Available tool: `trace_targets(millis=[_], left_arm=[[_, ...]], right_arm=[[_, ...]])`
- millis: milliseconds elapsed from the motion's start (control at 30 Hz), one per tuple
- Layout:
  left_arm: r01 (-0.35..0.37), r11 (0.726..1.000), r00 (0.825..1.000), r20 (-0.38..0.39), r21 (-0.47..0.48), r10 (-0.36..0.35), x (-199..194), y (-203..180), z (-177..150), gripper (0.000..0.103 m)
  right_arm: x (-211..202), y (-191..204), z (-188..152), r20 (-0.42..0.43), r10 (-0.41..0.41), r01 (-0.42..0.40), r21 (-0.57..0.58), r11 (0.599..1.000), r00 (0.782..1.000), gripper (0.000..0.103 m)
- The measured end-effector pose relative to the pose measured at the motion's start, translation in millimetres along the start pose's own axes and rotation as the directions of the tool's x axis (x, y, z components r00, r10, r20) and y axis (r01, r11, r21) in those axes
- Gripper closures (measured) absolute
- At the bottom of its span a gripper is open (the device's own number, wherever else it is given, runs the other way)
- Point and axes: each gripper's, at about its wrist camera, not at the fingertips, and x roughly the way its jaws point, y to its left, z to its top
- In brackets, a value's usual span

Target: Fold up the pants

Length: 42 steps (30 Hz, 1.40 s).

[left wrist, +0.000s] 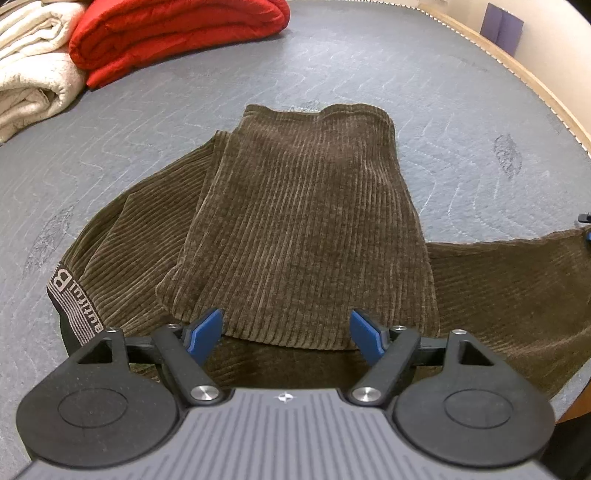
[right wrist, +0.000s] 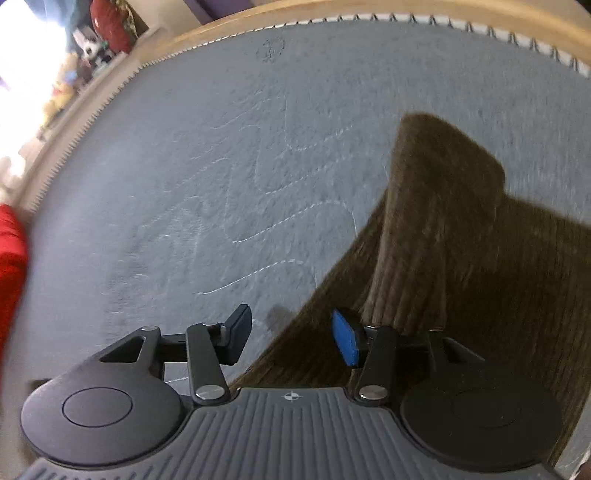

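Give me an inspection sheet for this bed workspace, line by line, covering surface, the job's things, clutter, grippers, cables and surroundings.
Surface: grey quilted mattress with wavy stitching, a few dark smudges.
Job's things: brown corduroy pants lying partly folded, one section laid back over the rest; printed waistband at the left edge.
Clutter: folded red blanket and cream blanket stacked at the far left corner.
Grippers: left gripper open over the pants' near edge, nothing between the pads; right gripper open at the pants' edge, holding nothing, view blurred.
Cables: nothing seen.
Surroundings: wooden bed frame along the mattress edge; soft toys beyond it, blurred.
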Motion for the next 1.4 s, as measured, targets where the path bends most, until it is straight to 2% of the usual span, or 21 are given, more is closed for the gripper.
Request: trace_targets(millis=[67,200,267,300,367,433,467,533,667,833,867,933,1000,1033,1100,1133,1233,1300,1333,1367,1400], left_arm=[[0.000,1.000,1.000,-0.003,0.005,0.000,2,0,0,0.022],[-0.002,1.000,1.000,-0.007,0.010,0.002,4,2,0,0.022],[-0.008,1.000,1.000,-0.007,0.001,0.008,5,5,1,0.022],[-0.009,1.000,1.000,-0.008,-0.009,0.009,5,8,1,0.022],[-0.005,1.000,1.000,-0.005,-0.022,0.005,5,11,2,0.022],[-0.004,1.000,1.000,-0.003,-0.021,0.004,5,12,3,0.022],[-0.008,1.000,1.000,-0.004,-0.019,0.008,5,12,3,0.022],[-0.012,1.000,1.000,-0.009,-0.018,0.011,6,13,1,0.022],[-0.003,1.000,1.000,0.002,-0.024,0.003,0,15,0,0.022],[0.013,1.000,1.000,0.024,-0.018,-0.013,-12,12,-2,0.022],[0.015,1.000,1.000,0.028,-0.012,-0.015,-14,10,-3,0.022],[0.016,1.000,0.999,0.032,0.001,-0.016,-17,8,-7,0.022],[0.014,1.000,0.999,0.033,0.010,-0.014,-19,7,-10,0.021],[0.011,1.000,0.999,0.033,0.015,-0.011,-20,7,-11,0.021],[0.002,1.000,0.999,0.034,0.020,-0.003,-21,7,-14,0.021],[-0.002,1.000,0.999,0.034,0.020,0.001,-21,8,-15,0.021],[-0.017,1.000,0.999,0.033,0.015,0.017,-22,12,-18,0.021],[-0.030,1.000,0.999,0.031,0.009,0.030,-21,15,-19,0.021],[-0.036,0.999,0.999,0.028,0.005,0.036,-21,16,-19,0.021],[-0.039,0.999,0.999,0.026,0.003,0.039,-21,18,-20,0.021],[-0.042,0.999,0.999,0.024,0.001,0.042,-20,18,-21,0.021]], right_arm=[[1,20,-3,0.040,-0.129,0.132,-0.073,0.989,0.991,0.088],[3,43,-16,0.108,-0.258,0.272,-0.140,0.952,0.960,0.098],[-8,43,-13,0.164,-0.236,0.250,-0.070,0.966,0.958,0.099],[-16,42,-7,0.227,-0.165,0.178,-0.037,0.983,0.960,0.099],[-25,54,1,0.311,-0.047,0.086,-0.114,0.990,0.949,0.099],[-12,59,7,0.255,0.011,0.039,-0.190,0.981,0.967,0.098],[-5,60,7,0.236,-0.050,0.099,-0.202,0.974,0.971,0.097],[-5,49,5,0.251,-0.169,0.211,-0.153,0.965,0.953,0.092],[-25,2,14,0.210,-0.214,0.208,0.054,0.977,0.954,0.078],[-44,-75,10,0.166,-0.333,0.296,0.211,0.932,0.928,0.076],[-49,-99,7,0.148,-0.353,0.307,0.264,0.914,0.924,0.082],[-57,-133,2,0.160,-0.277,0.210,0.343,0.916,0.947,0.098],[-68,-149,-1,0.181,-0.248,0.174,0.344,0.922,0.952,0.098],[-74,-149,-1,0.199,-0.268,0.195,0.324,0.926,0.943,0.096],[-85,-148,0,0.213,-0.387,0.316,0.301,0.900,0.897,0.070],[-88,-151,-2,0.207,-0.403,0.331,0.309,0.891,0.891,0.058],[-79,-169,-7,0.137,-0.282,0.213,0.377,0.901,0.950,0.056],[-80,-164,-7,0.161,-0.251,0.185,0.340,0.922,0.955,0.056],[-77,-158,-6,0.169,-0.218,0.158,0.312,0.937,0.961,0.058],[-73,-153,-6,0.167,-0.171,0.118,0.287,0.951,0.971,0.072],[-69,-149,-8,0.161,-0.166,0.119,0.267,0.956,0.973,0.078]])
